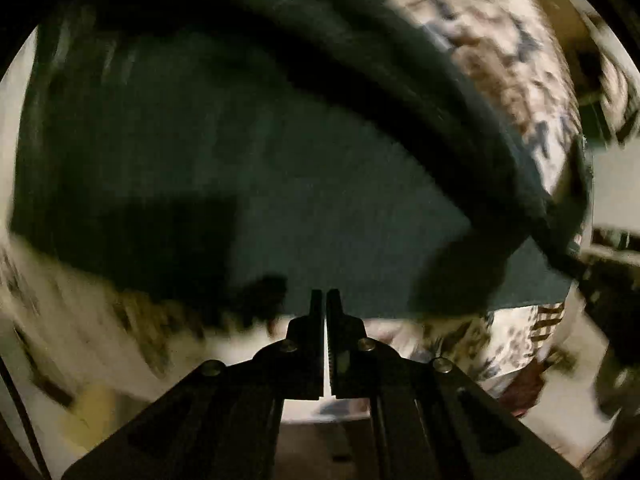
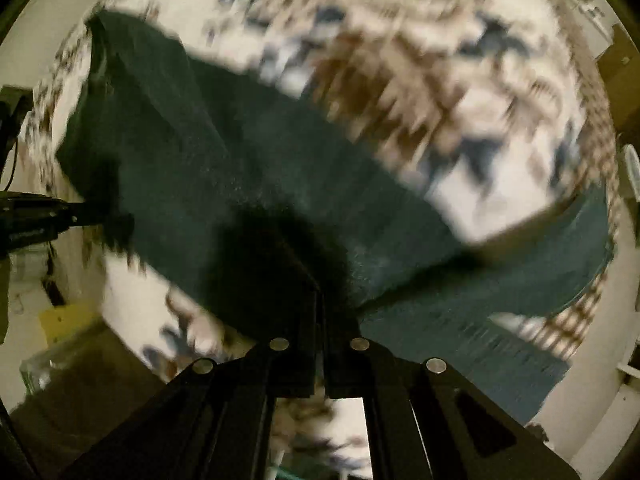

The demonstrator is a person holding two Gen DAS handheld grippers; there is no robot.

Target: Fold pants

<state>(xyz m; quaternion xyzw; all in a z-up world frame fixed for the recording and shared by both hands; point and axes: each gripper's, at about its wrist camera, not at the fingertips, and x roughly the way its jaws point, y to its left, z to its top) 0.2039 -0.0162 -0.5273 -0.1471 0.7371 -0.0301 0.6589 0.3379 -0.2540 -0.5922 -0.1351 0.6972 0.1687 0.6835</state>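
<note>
A patterned bedspread [image 2: 420, 92], cream with brown and blue-grey blotches, fills the background of both views, though motion blur smears its print; what lies under it cannot be told for certain. Across it lie the dark teal-green pants [image 1: 248, 184], a broad sheet of cloth in the left wrist view with a thick dark fold running diagonally from upper left to lower right. In the right wrist view the pants [image 2: 248, 184] stretch as a long band from upper left to the lower right, where a second layer or leg spreads toward the edge of the view. The left hand-held gripper [image 1: 325, 300] has its two black fingers drawn together with only a thin bright slit between them, tips at the near edge of the cloth; whether any fabric sits between them cannot be told. The right hand-held gripper [image 2: 320, 300] has its fingers pressed together, with the pants cloth bunched dark around the tips, so it appears clamped on the fabric. At the left edge of the right wrist view a black piece of the other gripper [image 2: 36, 216] reaches to the cloth's edge. A yellow object [image 2: 64, 320] lies low on the left, too blurred to identify. No brand, label or writing can be read anywhere.
</note>
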